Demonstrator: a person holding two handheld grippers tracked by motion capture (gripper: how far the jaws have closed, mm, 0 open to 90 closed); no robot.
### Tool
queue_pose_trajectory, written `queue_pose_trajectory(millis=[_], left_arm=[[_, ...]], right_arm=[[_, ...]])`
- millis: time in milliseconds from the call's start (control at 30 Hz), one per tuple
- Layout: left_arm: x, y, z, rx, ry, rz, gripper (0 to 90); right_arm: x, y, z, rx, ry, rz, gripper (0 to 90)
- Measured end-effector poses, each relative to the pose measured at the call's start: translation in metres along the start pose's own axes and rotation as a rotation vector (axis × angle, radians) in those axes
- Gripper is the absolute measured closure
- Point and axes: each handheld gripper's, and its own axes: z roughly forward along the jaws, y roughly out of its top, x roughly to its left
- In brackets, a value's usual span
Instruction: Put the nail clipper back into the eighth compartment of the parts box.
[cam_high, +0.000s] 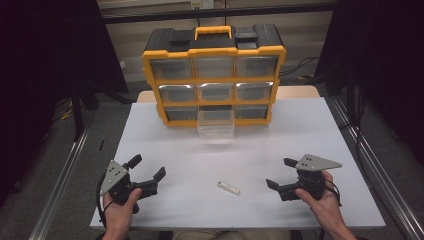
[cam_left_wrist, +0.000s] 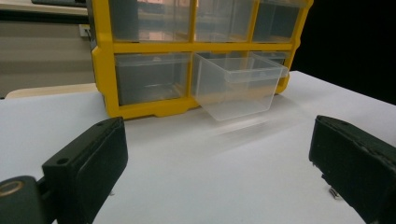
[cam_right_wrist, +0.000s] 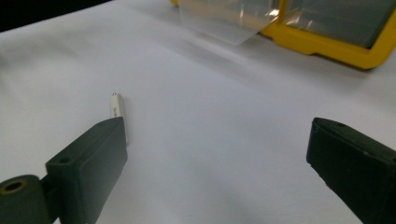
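Since its bottom-middle clear drawer (cam_high: 215, 125) is pulled out, the yellow organizer (cam_high: 214, 75) looks ready to receive something. In front of that drawer, a small white tube (cam_high: 229, 188) lies on the table between the left gripper (cam_high: 148, 172) and the right gripper (cam_high: 277, 173), both spread, empty, nearer the right.

A white table (cam_high: 300, 130) is set on a grey floor (cam_high: 100, 125), flanked by metal rails (cam_high: 65, 170). Black curtains (cam_high: 45, 60) are hung at both sides, and a pale slatted wall (cam_high: 305, 35) is seen beyond the far edge.
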Motion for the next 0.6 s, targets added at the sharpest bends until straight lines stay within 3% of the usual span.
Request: queue_pose_trajectory(millis=[467,500,533,600], left_arm=[[-0.001,0.000,0.000,0.000,0.005,-0.004,4.6],[-0.004,0.000,0.002,-0.026,0.009,-0.033,4.8],[-0.001,0.001,-0.001,0.004,0.010,0.010,5.0],[-0.001,0.001,-0.002,0.003,0.014,0.010,5.0]], right_arm=[[0.023,0.022,0.028,0.165,0.166,-0.079,7.5],[0.026,0.024,0.031,0.179,0.176,-0.086,7.5],[0.028,0.025,0.035,0.193,0.189,-0.089,7.6],[0.032,0.028,0.042,0.231,0.217,-0.097,7.5]])
